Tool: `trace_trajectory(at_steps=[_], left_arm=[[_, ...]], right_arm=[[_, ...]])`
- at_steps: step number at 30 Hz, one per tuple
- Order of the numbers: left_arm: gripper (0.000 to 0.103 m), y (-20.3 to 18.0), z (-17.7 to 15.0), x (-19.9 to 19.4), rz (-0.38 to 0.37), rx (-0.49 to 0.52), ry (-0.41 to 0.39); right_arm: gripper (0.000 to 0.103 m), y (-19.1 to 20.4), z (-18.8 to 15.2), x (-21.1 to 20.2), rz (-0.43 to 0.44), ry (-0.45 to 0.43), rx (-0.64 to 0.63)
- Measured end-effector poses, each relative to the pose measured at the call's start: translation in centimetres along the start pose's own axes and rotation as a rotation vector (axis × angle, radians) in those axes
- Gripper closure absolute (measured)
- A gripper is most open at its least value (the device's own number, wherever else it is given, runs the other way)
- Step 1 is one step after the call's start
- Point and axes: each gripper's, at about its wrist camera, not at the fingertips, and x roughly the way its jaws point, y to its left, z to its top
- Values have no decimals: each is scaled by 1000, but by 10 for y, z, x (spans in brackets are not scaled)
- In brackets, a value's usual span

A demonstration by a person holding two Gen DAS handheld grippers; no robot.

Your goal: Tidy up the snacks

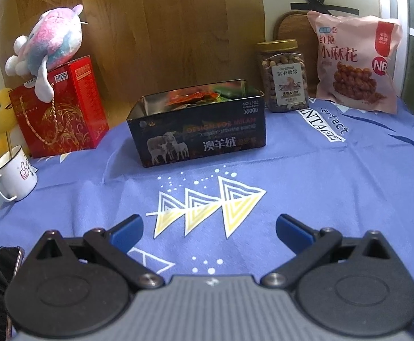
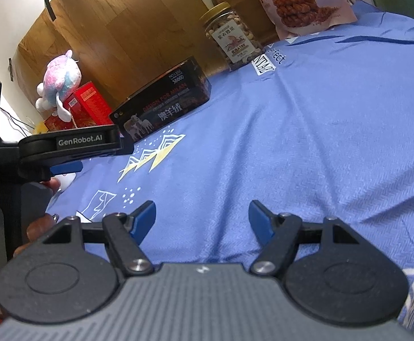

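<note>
Quick count of the blue tablecloth [image 1: 306, 187]: one open black tin [image 1: 198, 126], one jar of nuts [image 1: 284, 76], one pink snack bag [image 1: 354, 62], one red gift box [image 1: 62, 108], one plush toy [image 1: 47, 45], one yellow duck [image 1: 0, 113], one white mug [image 1: 15, 173] and one phone [image 1: 0, 289].

In the left wrist view the tin sits at about 12 o'clock, well ahead of the left gripper [image 1: 208, 228]. It's a rectangular thing with no lid on, sheep and "DESIGN FOR MILAN" printed on the front, and orange, red and green packets poking up inside. Can't count those packets, they overlap too much. The jar is just beside the tin at 1 o'clock, clear plastic with a gold lid and a paper label. The bag stands upright at 2 o'clock, leaning on a wooden board, with twisted dough sticks pictured on it.

Over at 10 o'clock is the red box with a gold cord handle, the pastel plush flopped on top of it, the duck tucked to its left, and the mug at 9 o'clock with a stick in it. The phone lies at 8 o'clock near the edge.

Both sets of jaws are spread wide with nothing between them. The right gripper [image 2: 202, 217] hovers low over bare cloth, the tin off at its 11 o'clock.
</note>
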Motion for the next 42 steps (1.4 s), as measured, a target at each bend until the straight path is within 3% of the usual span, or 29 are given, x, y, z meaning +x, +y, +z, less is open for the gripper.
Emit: trace_trajectory(at_steps=[18,28,37,42], left_arm=[[0,11,-5,8,11,-17,7],[0,36,-12,12,17,-60,9],[0,54,-9,17,10,-76,33],[0,54,-1,14,15,-63,21]], right_arm=[[29,7,0,8,-2,6,-48],[29,23,1,18,-6,0,-109],[29,36,23,28,-22,22,-126],[29,53,40,27,-58,-15,-203]])
